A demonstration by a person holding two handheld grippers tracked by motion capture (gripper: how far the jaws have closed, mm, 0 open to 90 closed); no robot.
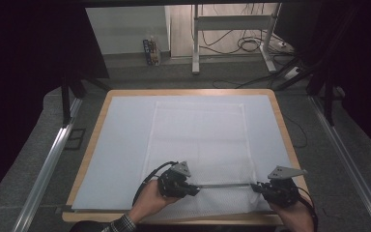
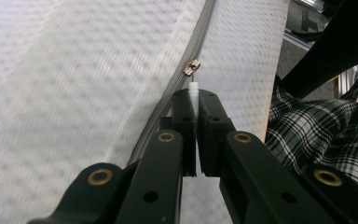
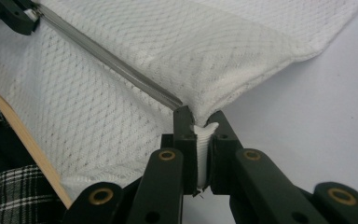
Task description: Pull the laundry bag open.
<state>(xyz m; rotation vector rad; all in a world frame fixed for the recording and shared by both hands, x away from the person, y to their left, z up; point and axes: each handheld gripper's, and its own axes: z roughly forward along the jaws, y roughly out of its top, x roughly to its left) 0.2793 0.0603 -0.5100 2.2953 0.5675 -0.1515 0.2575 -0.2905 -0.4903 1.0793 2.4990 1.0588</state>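
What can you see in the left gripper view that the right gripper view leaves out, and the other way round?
The left gripper view has the small metal zipper slider and the white pull tab pinched in the left gripper. The right gripper view has the bag's corner fabric clamped in the right gripper, the pale blue table cover and the wooden table edge. Both share the white mesh bag, its grey zipper line and a plaid sleeve.

White mesh-pattern cover [image 1: 200,140], grey zipper [image 3: 107,60], copper-tone slider [image 2: 191,67]; pale blue mat [image 1: 121,145]; tan wood counter [image 1: 282,121]; black-white plaid sleeve [image 2: 317,126]; black jaws.
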